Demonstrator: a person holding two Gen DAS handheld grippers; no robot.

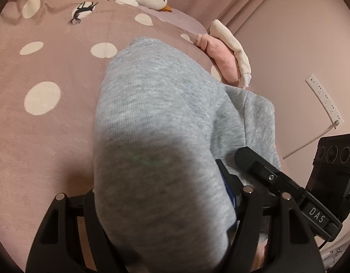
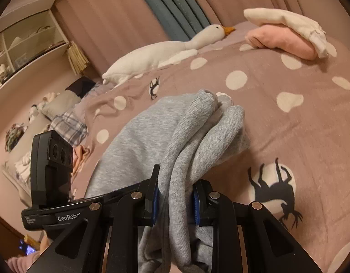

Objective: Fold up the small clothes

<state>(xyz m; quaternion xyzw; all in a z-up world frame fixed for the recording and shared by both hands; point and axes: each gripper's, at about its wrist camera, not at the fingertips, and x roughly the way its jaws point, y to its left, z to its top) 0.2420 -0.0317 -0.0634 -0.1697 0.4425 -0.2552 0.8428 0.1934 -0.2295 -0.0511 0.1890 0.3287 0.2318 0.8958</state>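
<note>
A grey knit garment [image 1: 152, 102] hangs lifted over the pink dotted bedcover [image 1: 49, 125]. A thick fold of it fills my left gripper [image 1: 161, 182]. One blue pad [image 1: 229, 193] presses on its right side; the other finger is hidden under the cloth. In the right wrist view the same garment [image 2: 134, 132] is bunched into several folds. My right gripper [image 2: 176, 182] is shut on that bunch, both blue pads [image 2: 195, 204] squeezing it. The two grippers sit close side by side, and the garment spans between them.
Folded pink and white clothes [image 2: 286, 38] are stacked at the bed's far right. A white goose plush [image 2: 163, 52] lies along the far edge. Loose clothes and a plaid item [image 2: 67, 125] sit to the left below shelves [image 2: 26, 38]. A power strip [image 1: 323, 100] hangs on the wall.
</note>
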